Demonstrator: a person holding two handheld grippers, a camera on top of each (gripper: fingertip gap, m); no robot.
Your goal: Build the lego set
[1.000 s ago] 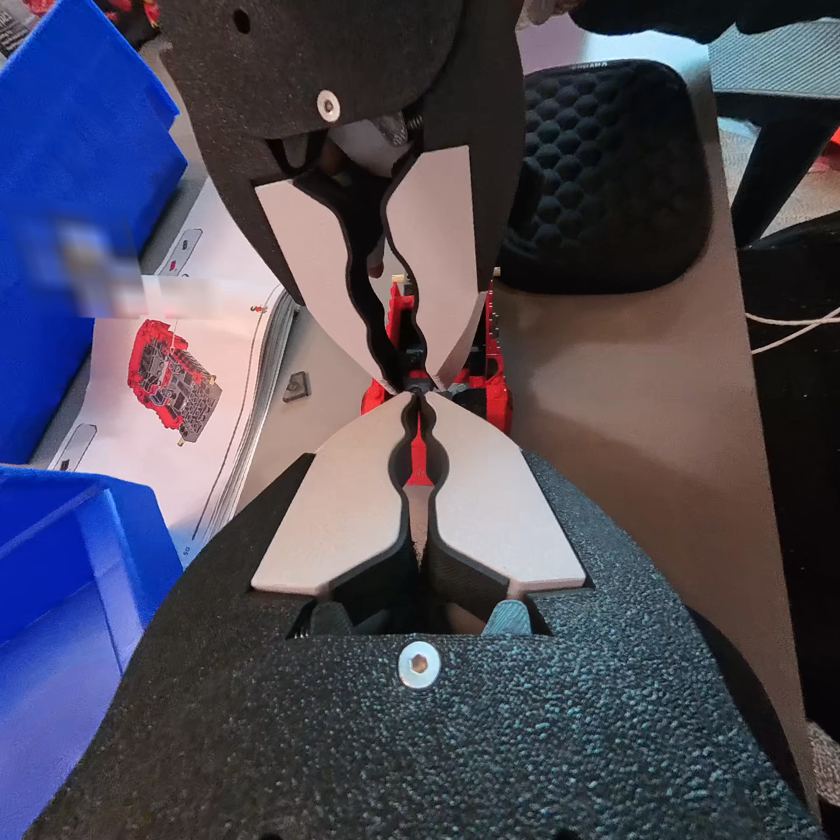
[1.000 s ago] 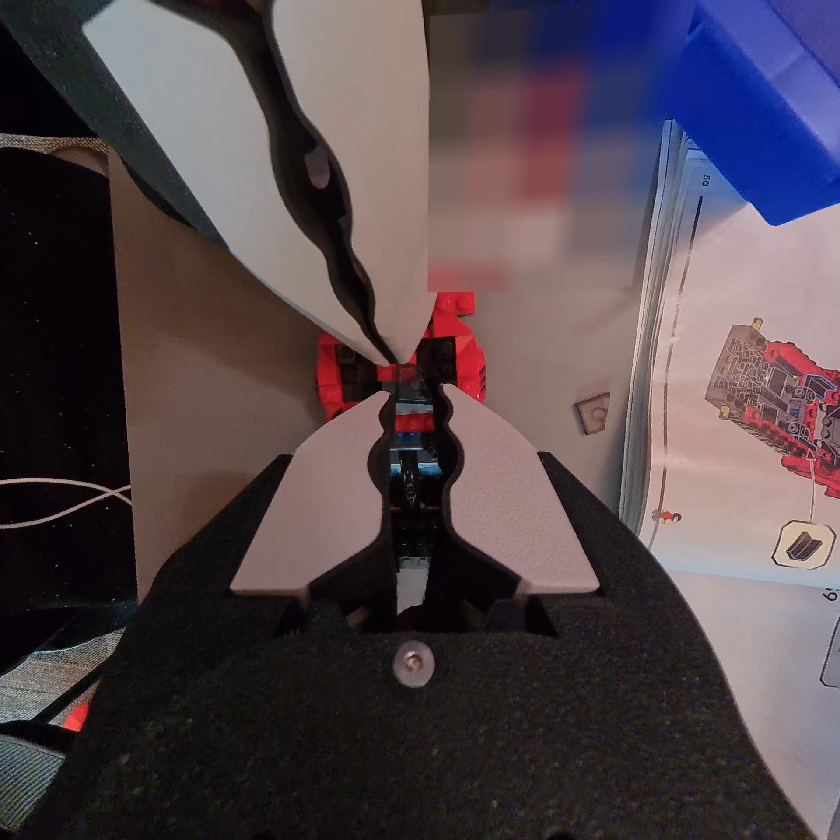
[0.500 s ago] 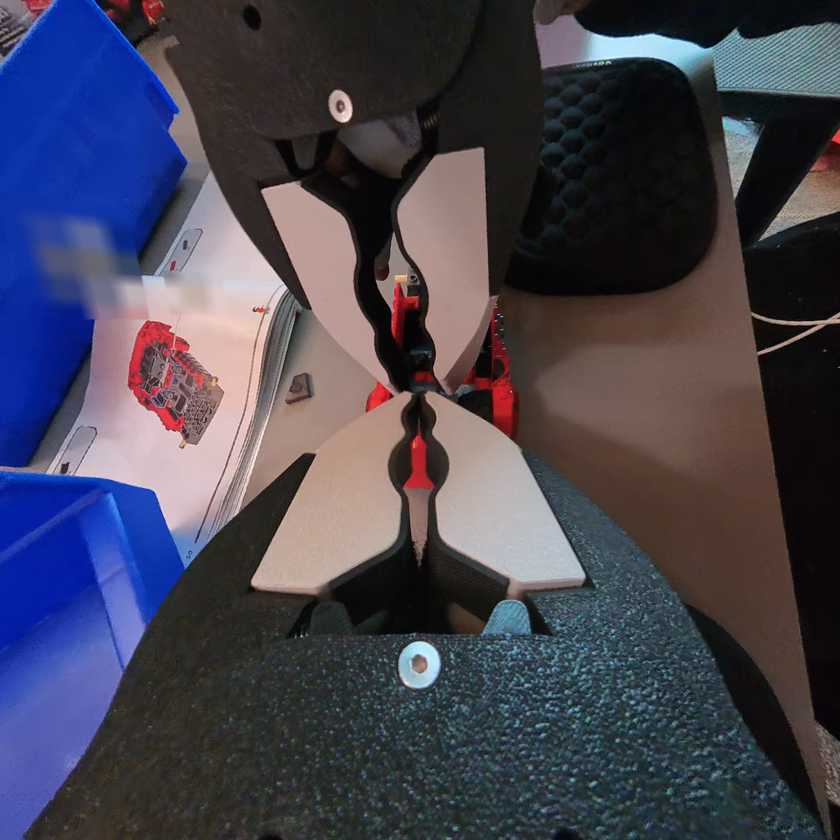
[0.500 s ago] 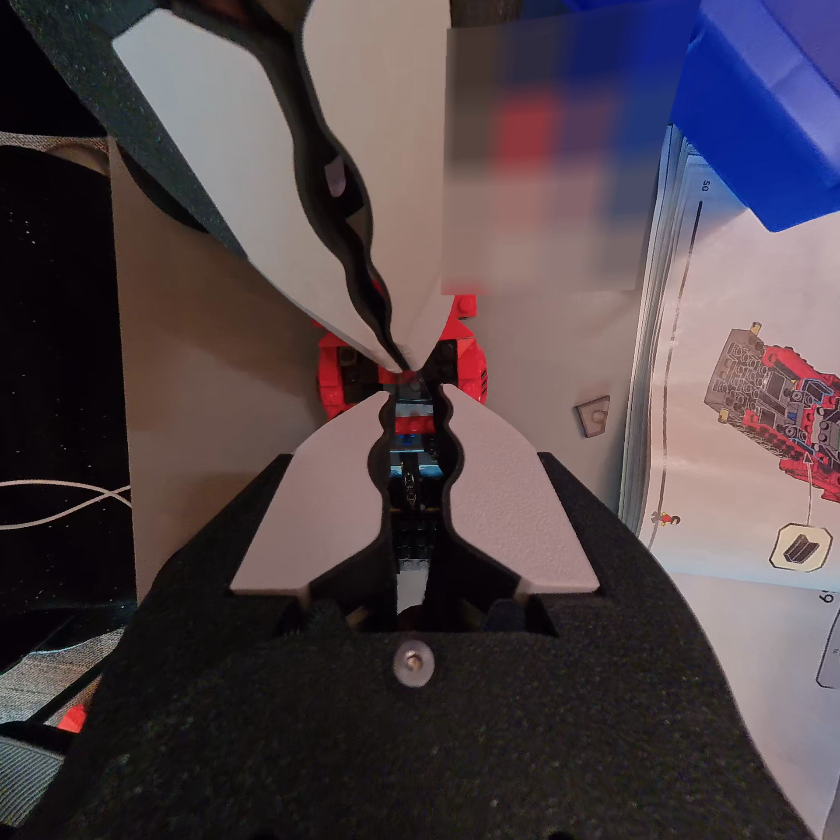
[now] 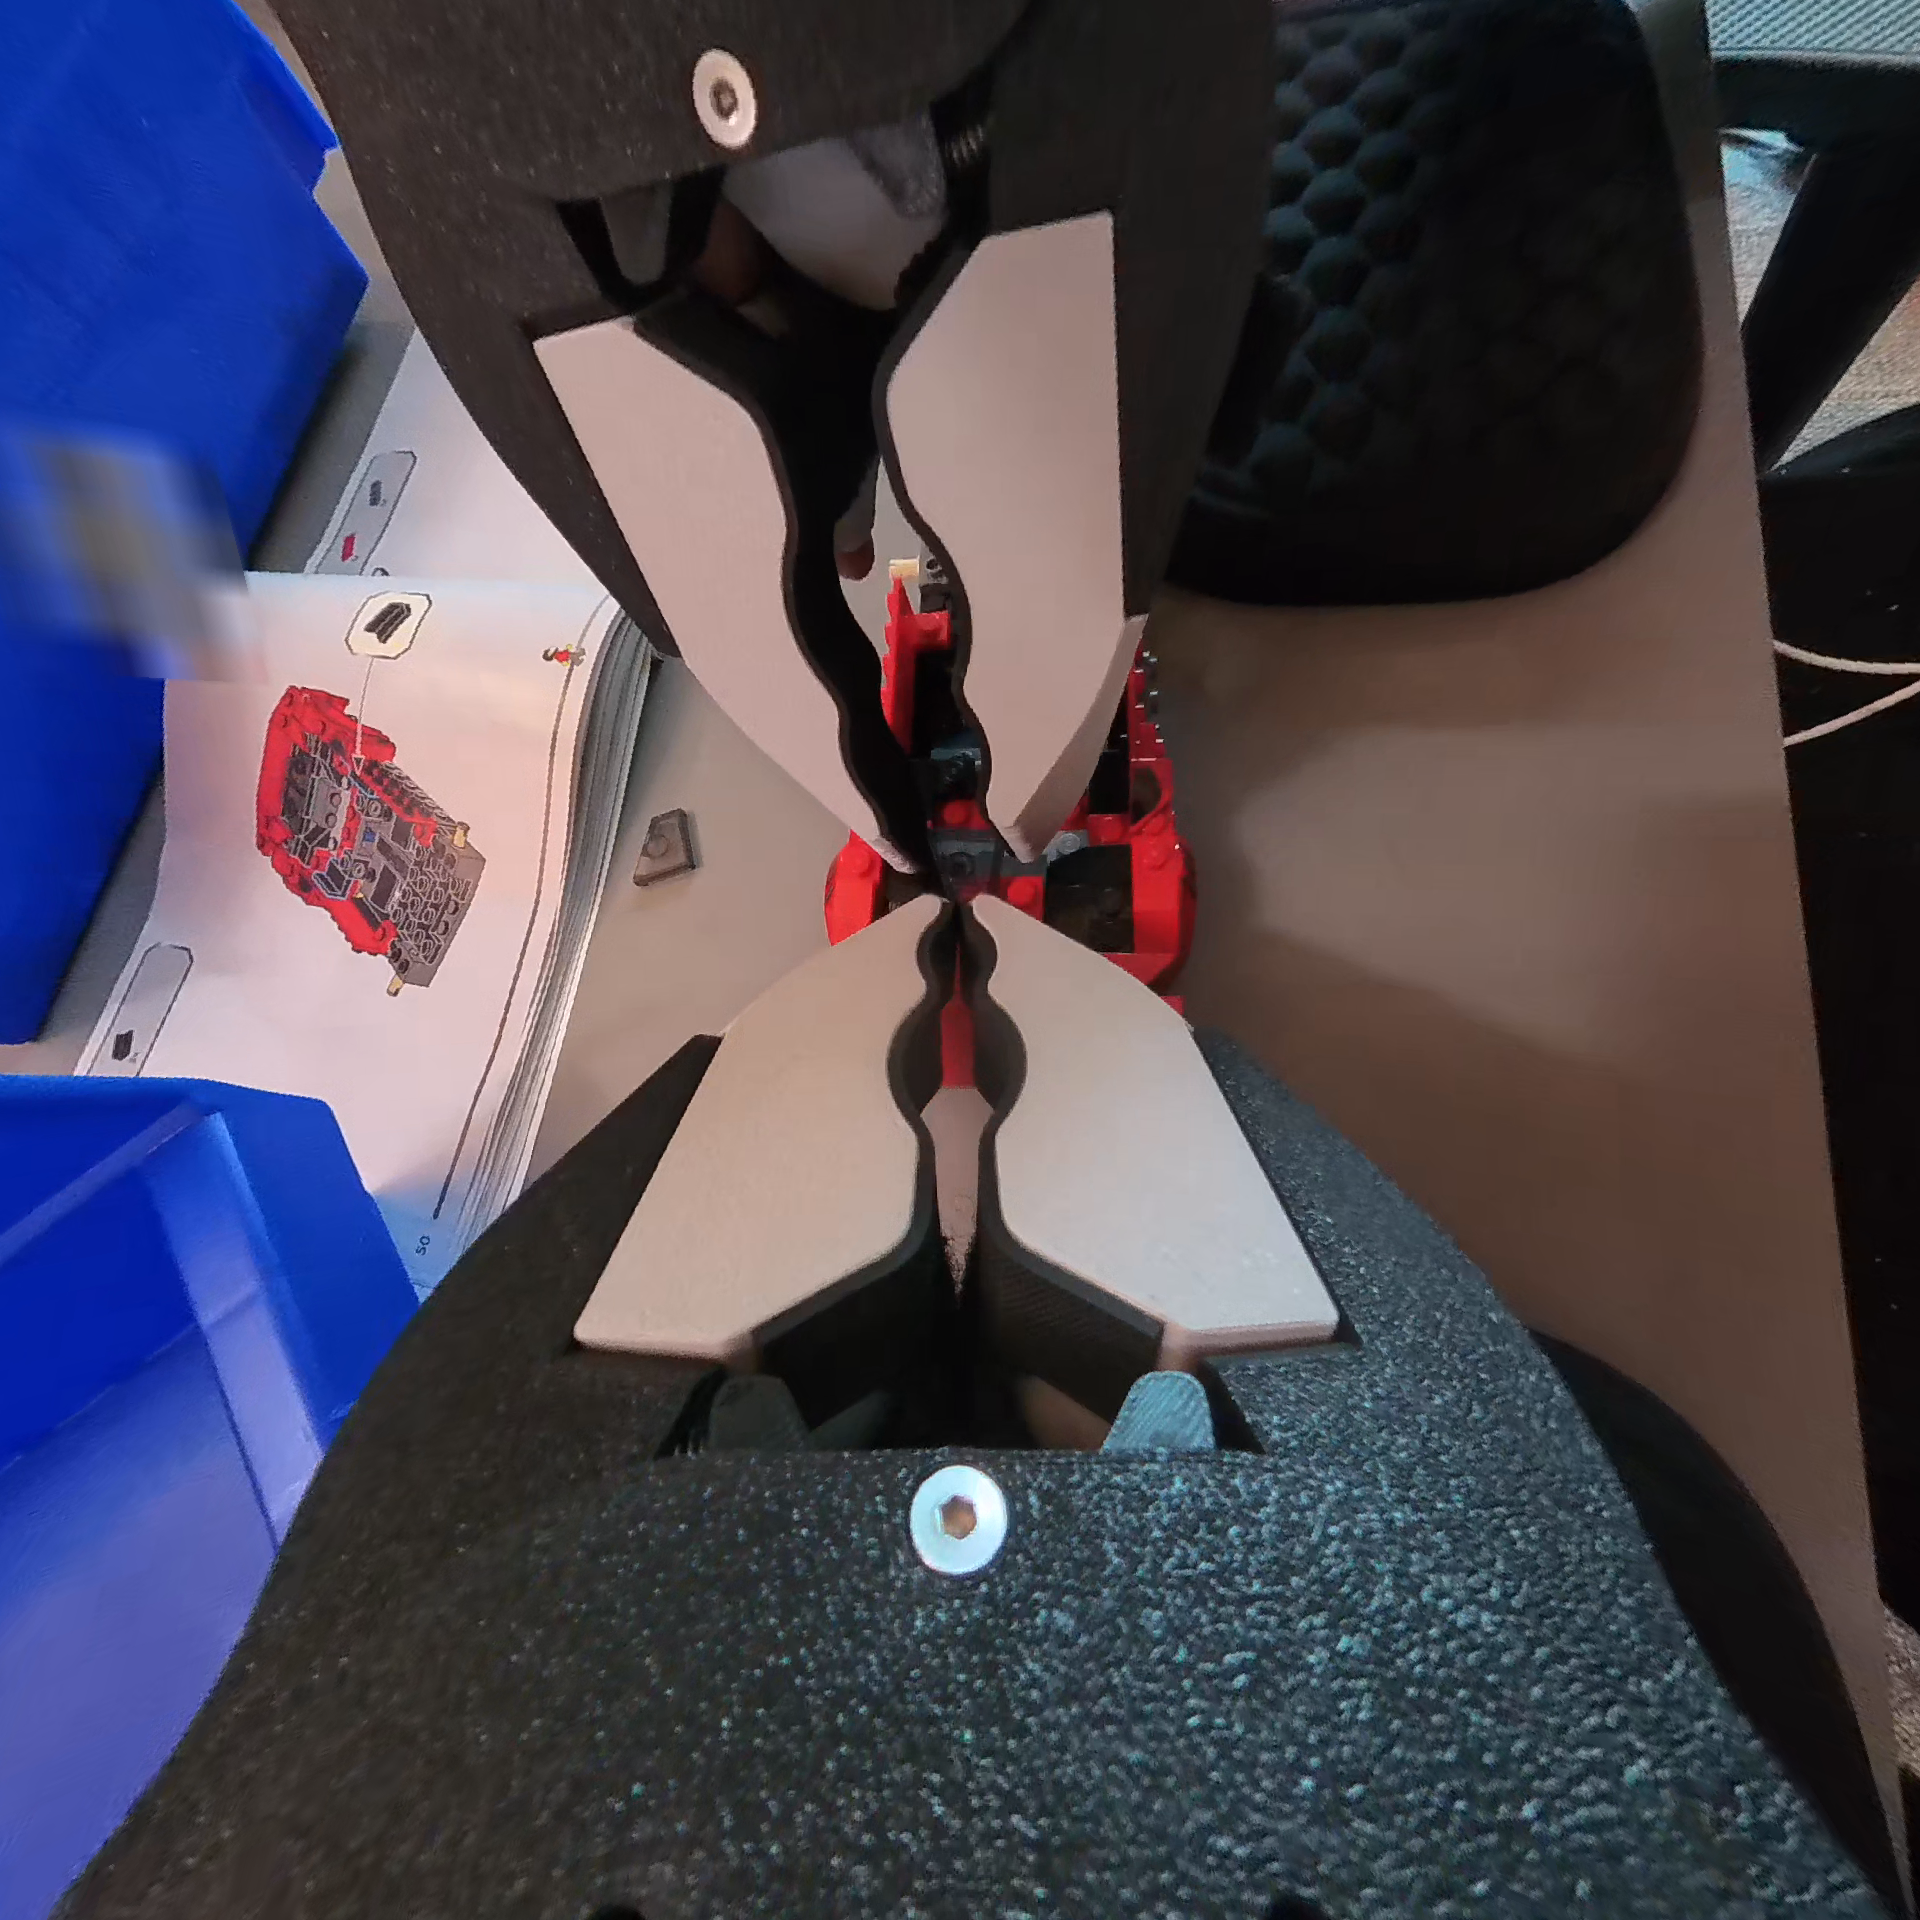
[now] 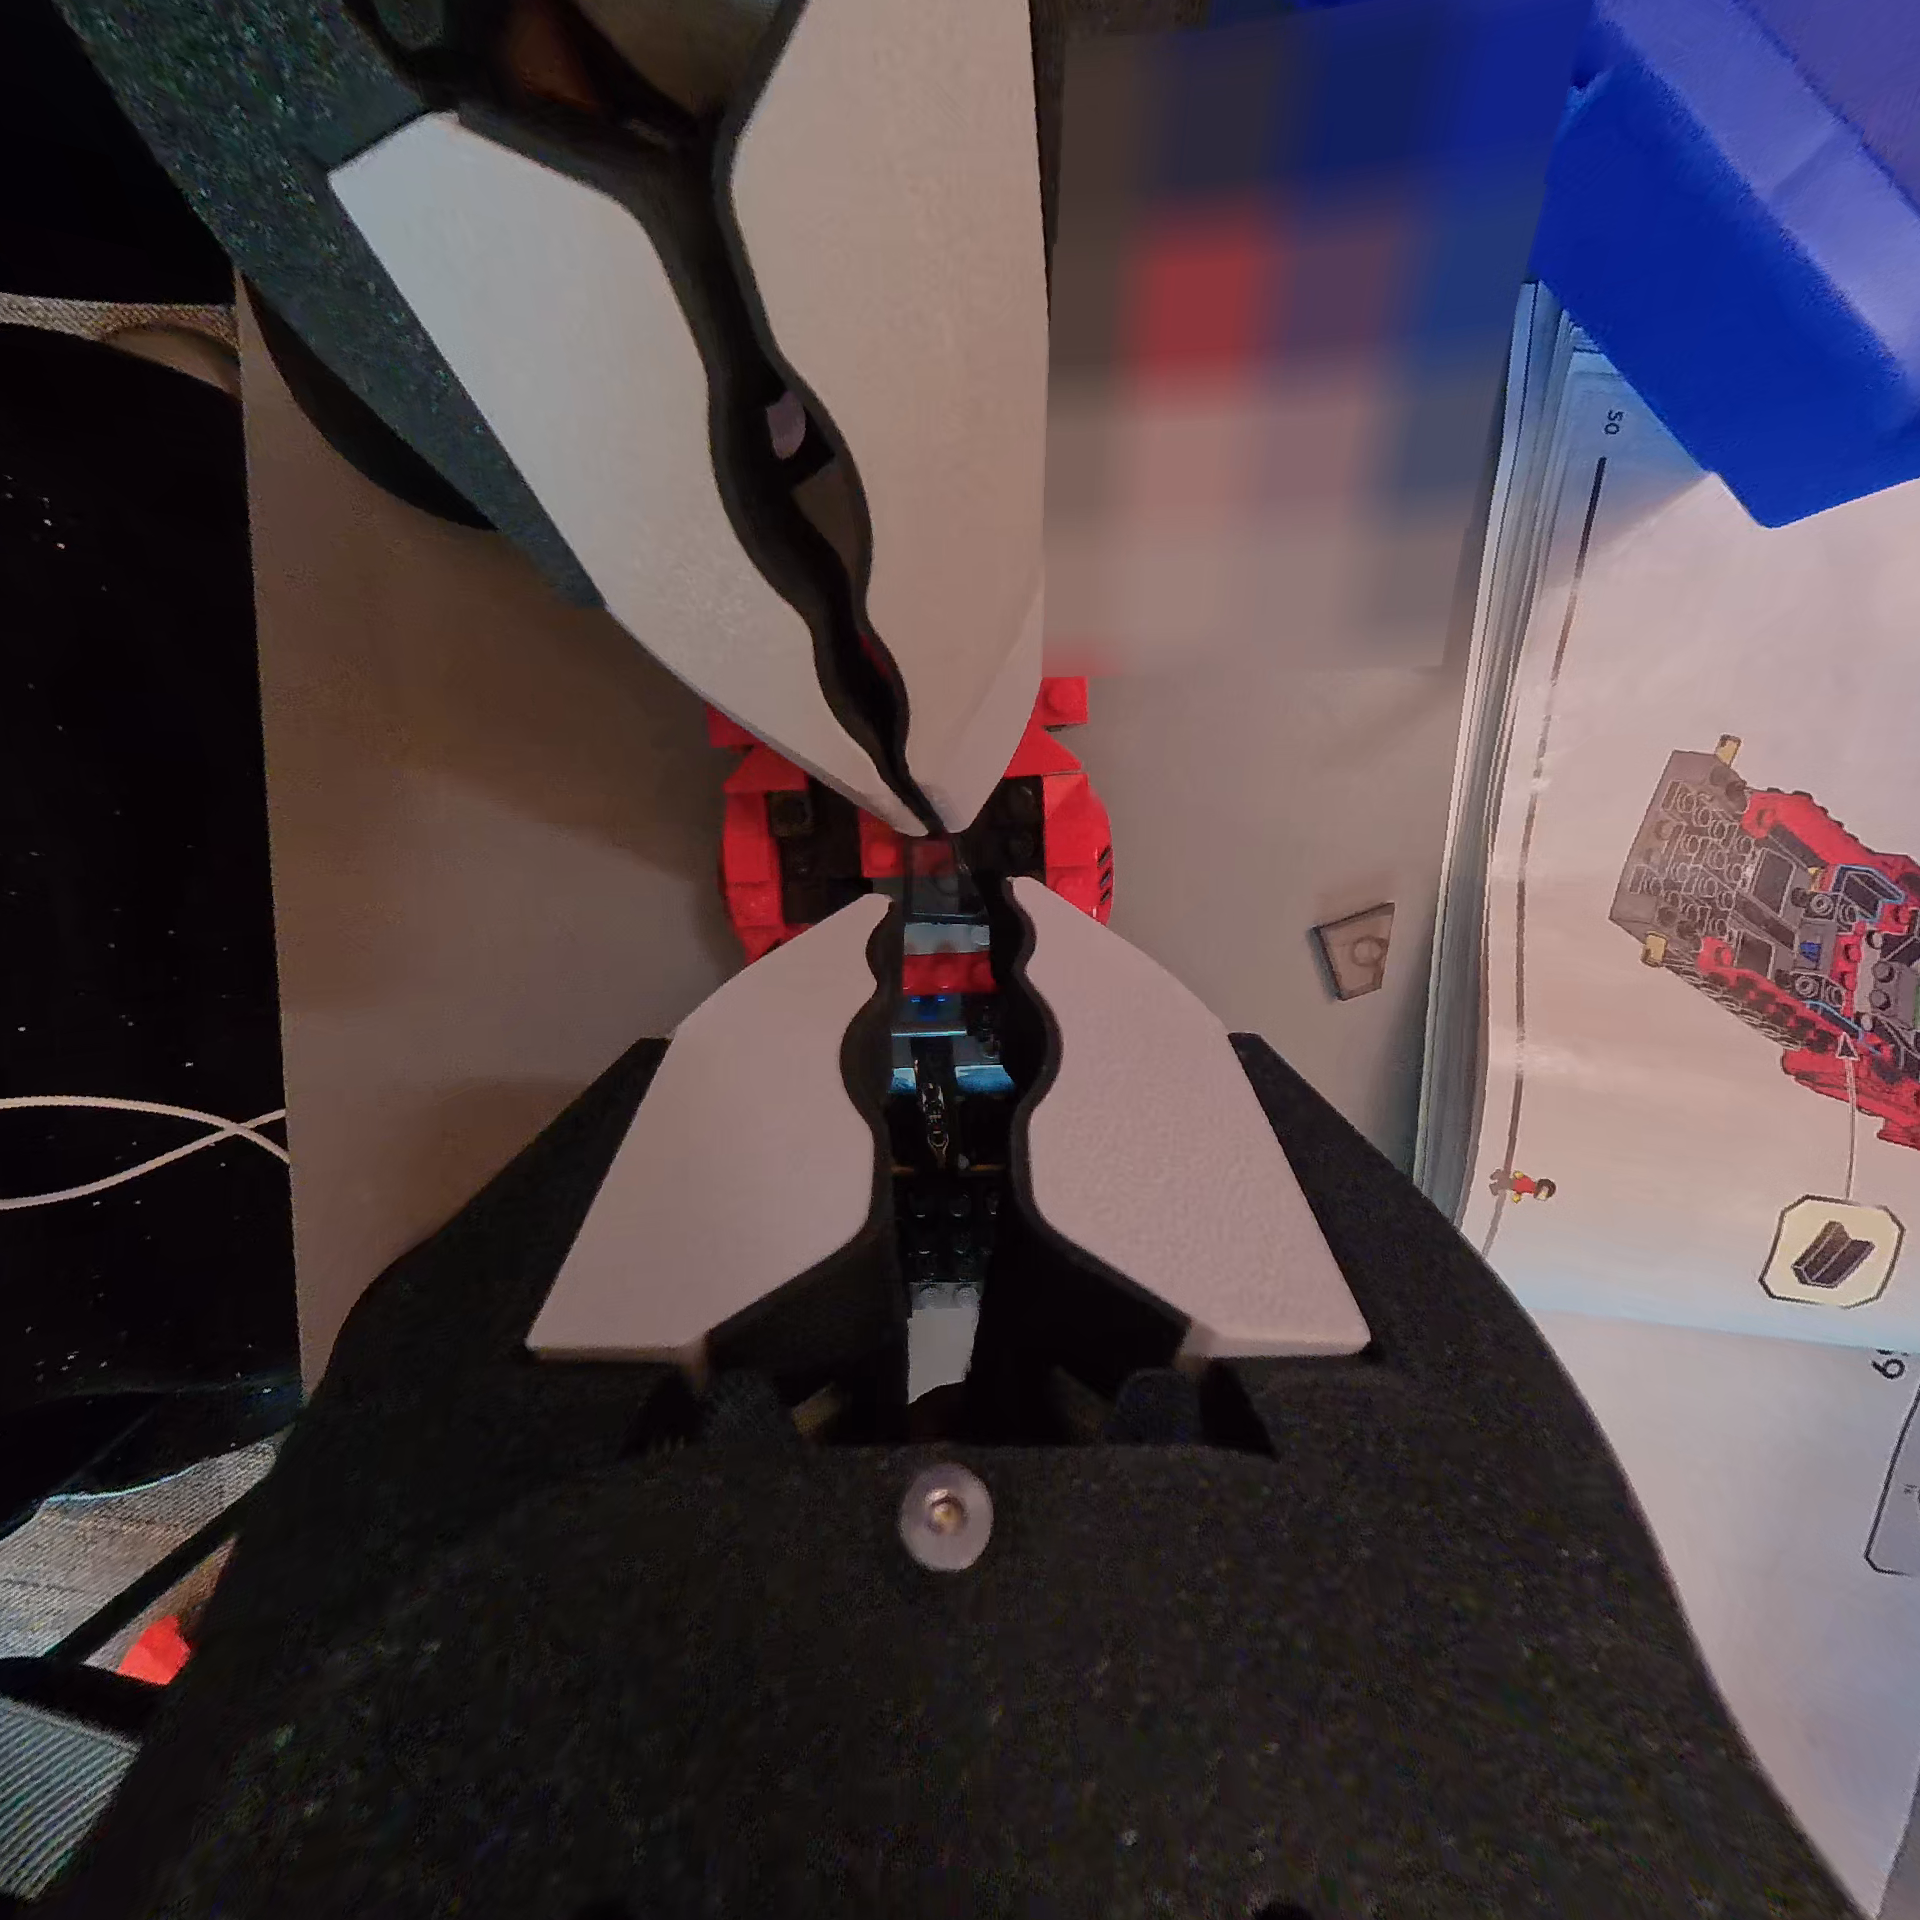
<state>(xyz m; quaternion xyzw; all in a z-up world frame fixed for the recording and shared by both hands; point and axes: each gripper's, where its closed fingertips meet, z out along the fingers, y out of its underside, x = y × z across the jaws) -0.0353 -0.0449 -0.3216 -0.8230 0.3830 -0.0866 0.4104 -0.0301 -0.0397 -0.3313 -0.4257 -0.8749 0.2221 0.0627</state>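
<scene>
A partly built red and black lego car (image 5: 1143, 883) stands on the beige table, between two grippers that face each other. My right gripper (image 6: 951, 894) is shut on the car's (image 6: 769, 831) middle section, with grey, blue and black bricks showing between its fingers. In the left wrist view it (image 5: 961, 852) comes down from above. My left gripper (image 5: 954, 912) is shut, its tips touching on top of the car. In the right wrist view it (image 6: 930, 826) meets my right tips. I cannot tell whether a small piece is pinched in it.
A loose dark grey wedge piece (image 5: 665, 847) lies beside the open instruction booklet (image 5: 364, 831); both also show in the right wrist view, the piece (image 6: 1356, 945) and booklet (image 6: 1662, 1039). Blue bins (image 5: 156, 312) (image 5: 156, 1351) stand to the left. A black cushion (image 5: 1455, 312) lies at the back, and a white cable (image 5: 1849, 686) hangs off the table's right edge. Left and right tips are no more than a few centimetres apart.
The two grippers have drawn a little closer over the car. The right gripper's hold on the car is unchanged and the left stays shut.
</scene>
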